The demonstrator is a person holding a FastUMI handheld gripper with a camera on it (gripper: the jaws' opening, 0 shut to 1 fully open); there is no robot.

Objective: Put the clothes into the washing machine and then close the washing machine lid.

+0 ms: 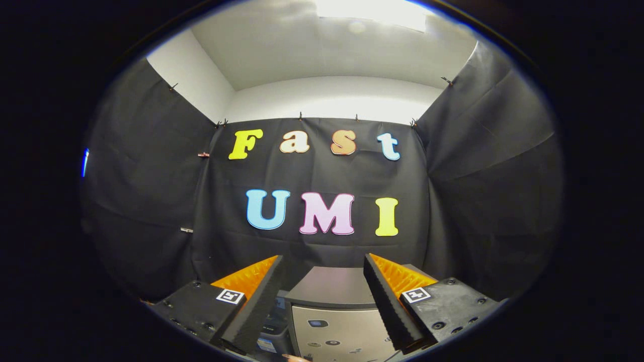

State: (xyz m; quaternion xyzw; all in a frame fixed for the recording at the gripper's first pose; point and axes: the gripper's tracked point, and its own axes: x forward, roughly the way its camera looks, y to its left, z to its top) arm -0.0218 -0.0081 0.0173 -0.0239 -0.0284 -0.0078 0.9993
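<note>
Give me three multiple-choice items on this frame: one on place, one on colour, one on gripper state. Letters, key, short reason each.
1. Where is the washing machine relative to the gripper?
A. Between and just beyond the fingers, below the gripper
B. Far off to one side, outside both fingers
C. Hanging on the black cloth wall

2. What colour is the machine's front panel?
A. Bright red
B. Light grey or silver under a darker top
C. Green

3. What state is the gripper in?
A. Shut on a garment
B. Shut with nothing in it
C. Open, nothing between the fingers

Key: 1 A, the machine's top and front show in the gap between the fingers, low in the view. 2 B, the front is pale and metallic and the top is dark grey. 3 C, the fingers stand wide apart and hold nothing.
</note>
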